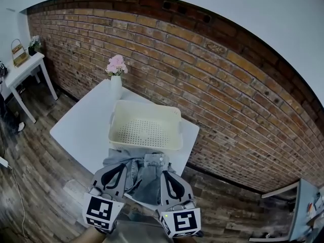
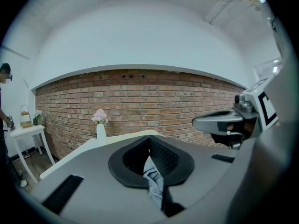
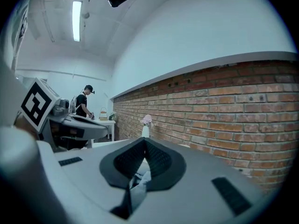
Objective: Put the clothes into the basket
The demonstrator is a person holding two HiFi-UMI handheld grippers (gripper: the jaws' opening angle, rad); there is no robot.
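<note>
light: even, ceiling strip (image 3: 76, 21) | edges: fisheye-bent, dark | focus: perhaps soft

A white vase (image 1: 116, 86) of pink flowers (image 1: 117, 65) is set at the far edge of a white table (image 1: 76, 130), near a red brick wall (image 1: 212, 80). A small white side table (image 1: 23, 71) is placed at the left on the wood-plank floor (image 1: 40, 186). In the right gripper view, a person in dark clothes (image 3: 83, 102) is seen beside it.
</note>
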